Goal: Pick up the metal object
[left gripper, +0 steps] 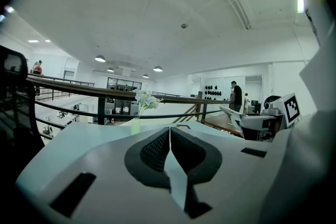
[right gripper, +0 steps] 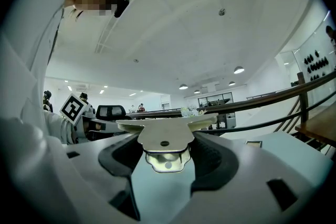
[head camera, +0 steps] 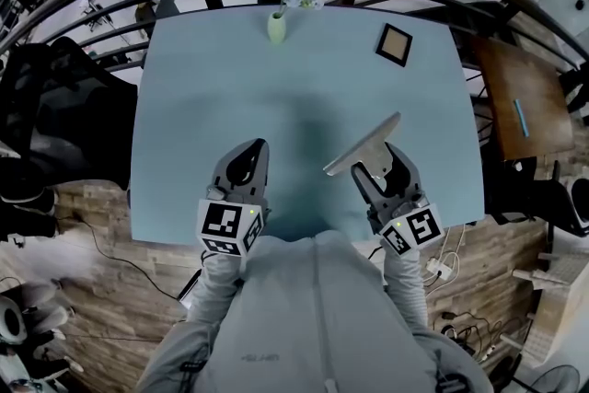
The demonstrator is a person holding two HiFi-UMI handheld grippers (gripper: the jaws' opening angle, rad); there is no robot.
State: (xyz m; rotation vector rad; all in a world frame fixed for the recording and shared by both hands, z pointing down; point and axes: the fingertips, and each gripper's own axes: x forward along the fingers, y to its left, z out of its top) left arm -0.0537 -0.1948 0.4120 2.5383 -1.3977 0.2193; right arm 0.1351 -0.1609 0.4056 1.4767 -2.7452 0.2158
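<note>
The metal object (right gripper: pixel 164 137), a flat pale plate with a broad blade and a narrower tab, sits crosswise between the fingers (right gripper: pixel 216 159) of the right gripper (head camera: pixel 375 159). They are closed on its tab from both sides. They stand wide because the tab itself is wide, so this reads as a firm pinch, not an open hand. Holding it by the tab leaves the blade sticking out ahead of the fingers. In the head view the blade slants up and away toward the far right of the desk (head camera: pixel 304 74). The plate appears to be clear of the desk top, with the gripper roughly level, so the pick-up looks done or nearly done.

The left gripper (head camera: pixel 256 148) hovers alongside over the near edge of the desk. Its fingers (left gripper: pixel 155 148) are pressed together with nothing between them. It seems to be idle and keeping out of the way, since one gripper is enough for this plate.

Well beyond both, a small vase of flowers (head camera: pixel 277 25) and a dark picture frame (head camera: pixel 394 44) sit at the far side, clear of the lift.
</note>
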